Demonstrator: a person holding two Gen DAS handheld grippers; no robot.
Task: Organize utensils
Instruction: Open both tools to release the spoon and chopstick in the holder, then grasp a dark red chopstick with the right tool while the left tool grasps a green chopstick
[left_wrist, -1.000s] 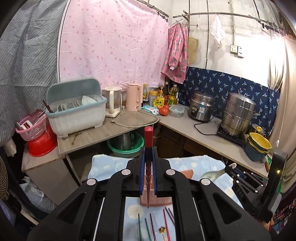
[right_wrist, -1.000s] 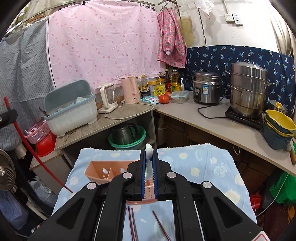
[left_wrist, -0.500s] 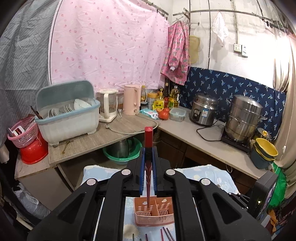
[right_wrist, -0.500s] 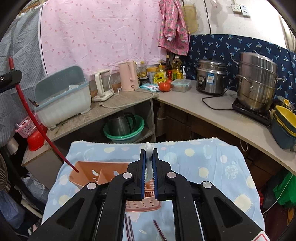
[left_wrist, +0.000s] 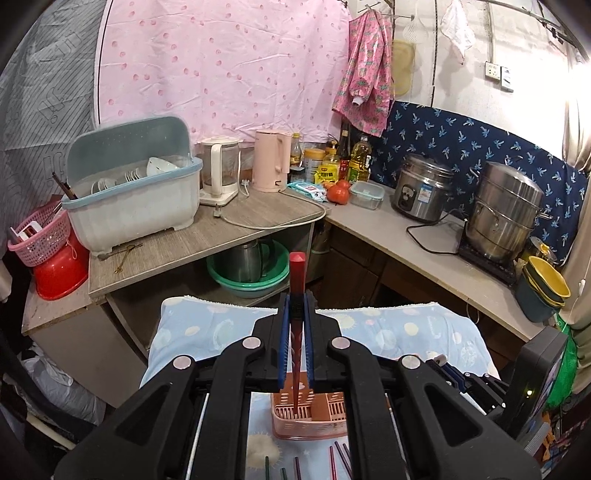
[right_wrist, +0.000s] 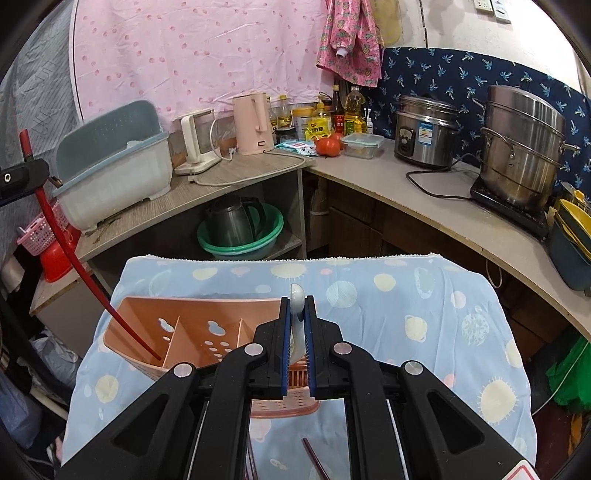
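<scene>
Both tongs loaded over the pink utensil caddy (right_wrist: 207, 332)

Left gripper (left_wrist: 295, 314) pinches a red chopstick (left_wrist: 296, 280), tip in the leftmost compartment – right gripper (right_wrist: 297, 317) pinches what looks like a white spoon (right_wrist: 297, 295); caddy stands on the blue towel (right_wrist: 424, 295).

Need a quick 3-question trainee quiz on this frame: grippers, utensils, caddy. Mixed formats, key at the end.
1. True or false: the left gripper is shut on a red chopstick.
2. The right gripper holds: A) a fork B) a white spoon C) nothing.
3. Where does the chopstick's tip point?

Key:
1. True.
2. B.
3. Into the leftmost compartment of the pink utensil caddy on the blue cloth, seen from the right wrist.
</scene>
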